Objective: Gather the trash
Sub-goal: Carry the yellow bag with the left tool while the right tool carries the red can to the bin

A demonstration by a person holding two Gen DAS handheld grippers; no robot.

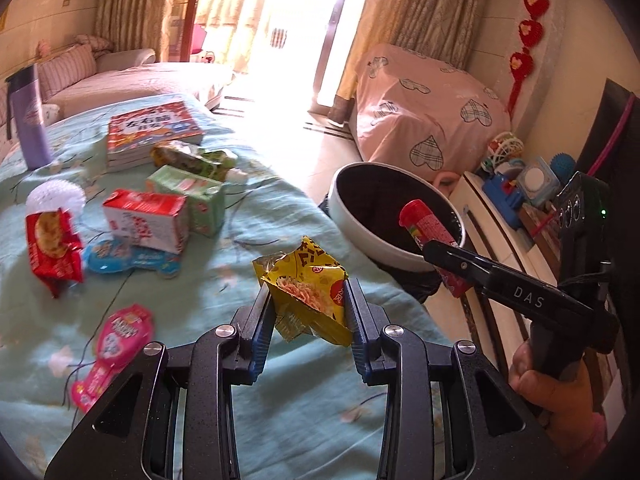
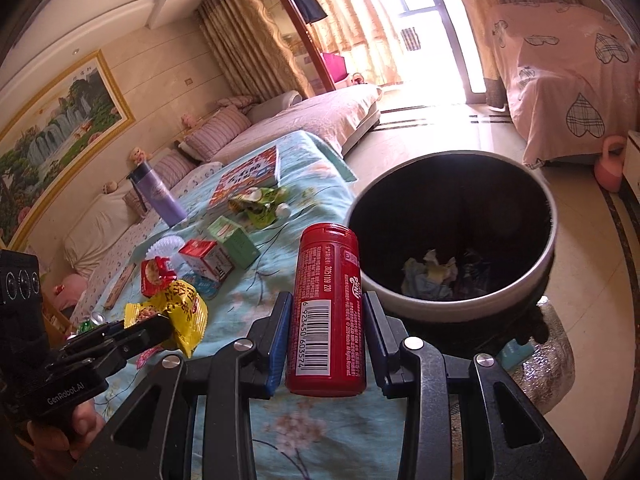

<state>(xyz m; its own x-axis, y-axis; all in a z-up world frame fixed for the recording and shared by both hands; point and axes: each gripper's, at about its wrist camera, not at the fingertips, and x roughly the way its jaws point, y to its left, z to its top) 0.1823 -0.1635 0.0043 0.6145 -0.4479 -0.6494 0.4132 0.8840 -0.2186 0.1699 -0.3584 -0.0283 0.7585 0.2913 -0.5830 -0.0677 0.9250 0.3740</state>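
Glare-washed doorway, left hand-held gripper (image 1: 308,308) pinching yellow wrapper (image 1: 310,292), right hand-held gripper (image 2: 326,336) clamping red tube (image 2: 328,312)

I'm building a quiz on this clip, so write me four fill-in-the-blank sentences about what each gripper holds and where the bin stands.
1. The left gripper is shut on a ____ snack wrapper.
2. The right gripper is shut on a ____ plastic bottle.
3. The trash bin stands on the ____ beside the table.
4. Crumpled ____ lies at the bin's bottom.

Missing words: yellow; red; floor; paper
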